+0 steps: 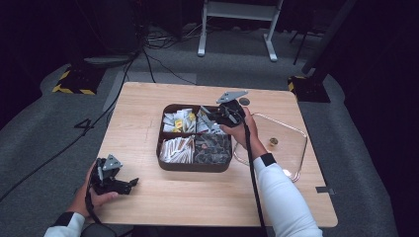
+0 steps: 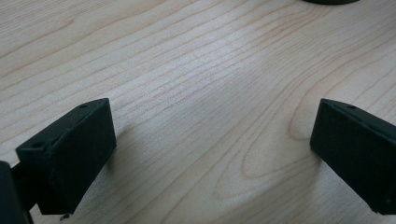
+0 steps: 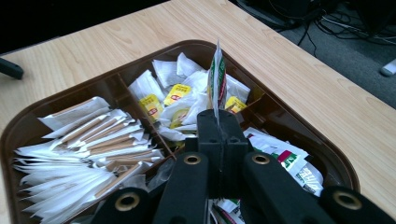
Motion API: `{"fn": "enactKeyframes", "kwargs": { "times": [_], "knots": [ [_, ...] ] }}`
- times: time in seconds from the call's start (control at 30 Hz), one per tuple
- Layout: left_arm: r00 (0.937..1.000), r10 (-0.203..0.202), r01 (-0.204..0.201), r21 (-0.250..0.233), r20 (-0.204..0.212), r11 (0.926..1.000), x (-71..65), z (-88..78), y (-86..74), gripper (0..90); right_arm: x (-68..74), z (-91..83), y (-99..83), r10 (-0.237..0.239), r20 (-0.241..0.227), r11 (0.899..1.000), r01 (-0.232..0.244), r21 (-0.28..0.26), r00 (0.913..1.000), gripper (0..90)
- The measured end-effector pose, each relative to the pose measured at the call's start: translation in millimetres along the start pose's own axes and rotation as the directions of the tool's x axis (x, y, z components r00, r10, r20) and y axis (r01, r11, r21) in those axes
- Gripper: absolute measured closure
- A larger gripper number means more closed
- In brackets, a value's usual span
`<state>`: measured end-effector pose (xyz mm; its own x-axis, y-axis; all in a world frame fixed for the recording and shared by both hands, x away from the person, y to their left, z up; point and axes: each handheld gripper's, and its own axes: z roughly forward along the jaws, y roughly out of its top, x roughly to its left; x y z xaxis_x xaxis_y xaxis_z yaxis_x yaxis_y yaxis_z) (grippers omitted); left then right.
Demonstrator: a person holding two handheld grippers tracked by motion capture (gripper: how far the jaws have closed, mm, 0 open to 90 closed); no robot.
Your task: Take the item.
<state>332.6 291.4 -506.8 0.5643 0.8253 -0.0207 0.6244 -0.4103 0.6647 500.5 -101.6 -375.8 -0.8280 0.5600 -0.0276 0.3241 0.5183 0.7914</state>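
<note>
A: Largest first. What did the light wooden table (image 1: 148, 113) carry?

B: A dark brown four-compartment plastic tray (image 1: 194, 167) sat at its middle. Just right of that lay a clear, shallow, rounded-square dish (image 1: 291, 136) with a small brass-coloured round object (image 1: 272, 142) in it.

A: Tray contents?

B: In the right gripper view: long white paper-wrapped sticks (image 3: 88, 140) in one compartment, white sachets with yellow labels (image 3: 173, 95) in the next, red-green-white packets (image 3: 292, 163) in a third. The fourth held dark items in the high view, too dim to identify.

A: Right gripper?

B: The right gripper (image 1: 217, 114) was over the tray's far right compartment. Its jaws were pressed together, pinching the lower edge of one thin red-green-white sachet (image 3: 217, 77), which stood upright, edge-on, above the tray contents.

A: Left gripper?

B: The left gripper (image 1: 129, 184) rested on the table near the front left corner, well apart from the tray. Jaws stood wide apart with bare wood between them.
</note>
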Motion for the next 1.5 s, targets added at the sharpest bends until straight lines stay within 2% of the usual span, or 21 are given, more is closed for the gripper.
{"fn": "enactKeyframes", "kwargs": {
  "times": [0.27,0.87,1.37,1.5],
  "knots": [
    [1.0000,0.000,0.000,0.000,0.000,1.0000,0.0,0.0,0.0,0.5,8.2,-14.2,-3.7,-0.017,-0.021,1.000,0.017,-0.023,0.9996,90.0],
    [1.0000,0.001,-0.001,0.000,-0.001,1.0000,0.1,0.0,0.0,0.5,20.2,-53.5,-28.8,-0.028,-0.047,0.997,0.024,-0.073,0.9985,90.0],
    [1.0000,-0.001,0.001,0.000,-0.001,1.0000,-0.1,0.0,0.0,0.5,44.4,-84.5,-52.7,-0.079,-0.083,0.993,0.072,-0.093,0.9934,90.0],
    [1.0000,-0.001,0.001,0.000,-0.001,1.0000,-0.1,0.0,0.0,0.4,47.7,-88.8,-58.3,-0.081,-0.087,0.993,0.072,-0.093,0.9929,90.0]
  ]
}}
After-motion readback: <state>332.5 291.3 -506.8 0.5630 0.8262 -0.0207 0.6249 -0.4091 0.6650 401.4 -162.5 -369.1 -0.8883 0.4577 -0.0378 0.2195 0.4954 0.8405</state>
